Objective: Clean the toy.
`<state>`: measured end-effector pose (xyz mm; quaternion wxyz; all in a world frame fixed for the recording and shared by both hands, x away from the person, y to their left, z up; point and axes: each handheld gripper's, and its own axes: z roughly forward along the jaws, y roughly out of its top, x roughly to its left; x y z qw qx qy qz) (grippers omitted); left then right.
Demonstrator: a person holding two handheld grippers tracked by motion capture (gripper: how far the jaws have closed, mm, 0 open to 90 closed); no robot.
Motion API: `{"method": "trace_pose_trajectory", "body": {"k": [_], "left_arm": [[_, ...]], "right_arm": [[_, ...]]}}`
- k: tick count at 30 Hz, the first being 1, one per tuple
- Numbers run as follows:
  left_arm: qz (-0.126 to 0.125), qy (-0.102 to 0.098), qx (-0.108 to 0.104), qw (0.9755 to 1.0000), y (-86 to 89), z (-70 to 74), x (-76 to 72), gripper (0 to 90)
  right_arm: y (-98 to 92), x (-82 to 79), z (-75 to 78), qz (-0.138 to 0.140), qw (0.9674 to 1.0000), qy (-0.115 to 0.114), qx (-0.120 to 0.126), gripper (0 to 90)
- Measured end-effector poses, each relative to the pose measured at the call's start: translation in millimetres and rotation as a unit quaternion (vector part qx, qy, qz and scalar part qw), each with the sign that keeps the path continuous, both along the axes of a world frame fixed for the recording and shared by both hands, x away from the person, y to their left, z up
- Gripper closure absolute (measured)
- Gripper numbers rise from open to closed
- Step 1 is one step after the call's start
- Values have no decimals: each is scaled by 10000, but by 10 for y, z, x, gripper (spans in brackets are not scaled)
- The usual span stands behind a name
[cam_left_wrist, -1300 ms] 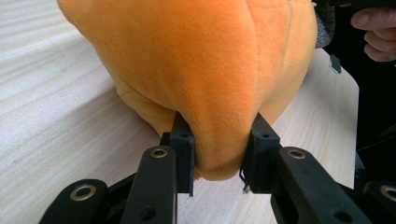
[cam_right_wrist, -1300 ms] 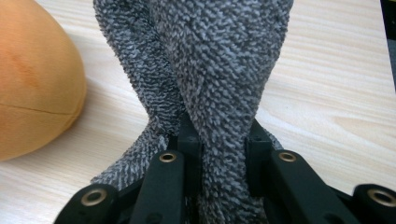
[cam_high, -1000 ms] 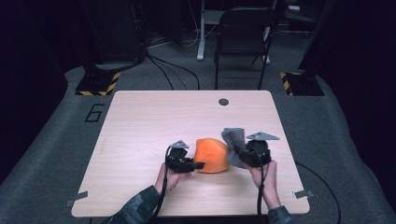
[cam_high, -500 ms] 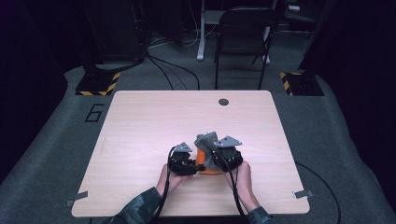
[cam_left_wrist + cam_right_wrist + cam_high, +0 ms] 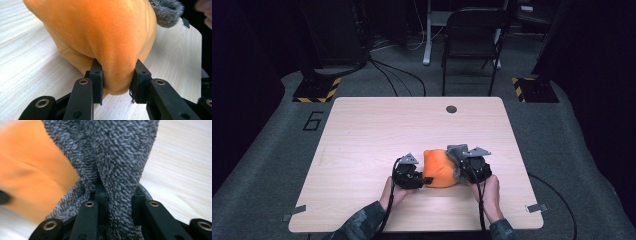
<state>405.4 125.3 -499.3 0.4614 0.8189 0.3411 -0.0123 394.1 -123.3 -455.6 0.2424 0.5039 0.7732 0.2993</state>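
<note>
Dark floor and a black chair [image 5: 472, 35] sit behind the pale wooden table [image 5: 377, 130]. Near the table's front edge lies the orange cloth [image 5: 439, 167], with the grey cloth [image 5: 455, 167] touching its right side. Half a second ago the right gripper [image 5: 467, 169] sat over the orange cloth; now it is back at the right side. It pinches a fold of grey cloth tight. The left gripper [image 5: 418, 180] squeezes a bunch of orange cloth. Both grippers hide the cloth edges.
</note>
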Motion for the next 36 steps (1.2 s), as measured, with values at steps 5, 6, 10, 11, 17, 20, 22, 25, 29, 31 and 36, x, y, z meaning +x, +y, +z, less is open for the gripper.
{"method": "trace_pose_trajectory", "body": {"k": [5, 6, 10, 11, 17, 20, 22, 25, 29, 31, 36], "left_arm": [[2, 10, -16, 10000, 10, -9, 7, 678], [1, 8, -15, 10000, 13, -11, 9, 678], [-19, 4, -21, 10000, 18, -12, 13, 678], [-32, -53, -14, 10000, 21, -13, 15, 677], [-36, -90, 4, 10000, 17, -1, 3, 677], [-64, -124, 26, 9999, 18, 0, 17, 674], [-58, -139, 34, 9999, 15, -1, 19, 674], [-53, -133, 44, 9999, 13, 2, 15, 674], [-95, -205, 113, 9997, 12, 5, 15, 674], [-85, -216, 106, 9997, 6, 5, 7, 674], [-91, -233, 150, 9996, 7, 8, 3, 674]], "right_arm": [[-108, 104, -184, -208, 9993, 294, -81, 744], [-117, 127, -241, -234, 9989, 382, -99, 744], [-131, 206, -419, -231, 9972, 678, -209, 743], [-132, 222, -464, -187, 9971, 693, -262, 743], [-229, 221, -336, -248, 9976, 638, -143, 742], [-283, 156, -124, -330, 9989, 333, 27, 742], [-261, 84, 52, -234, 9996, 39, 170, 741], [-138, -58, 344, 89, 9979, -325, 545, 741], [194, -201, 494, 545, 9947, -593, 642, 736], [381, -238, 478, 840, 9925, -586, 664, 735], [634, -204, 216, 941, 9938, -594, -69, 737]]}}
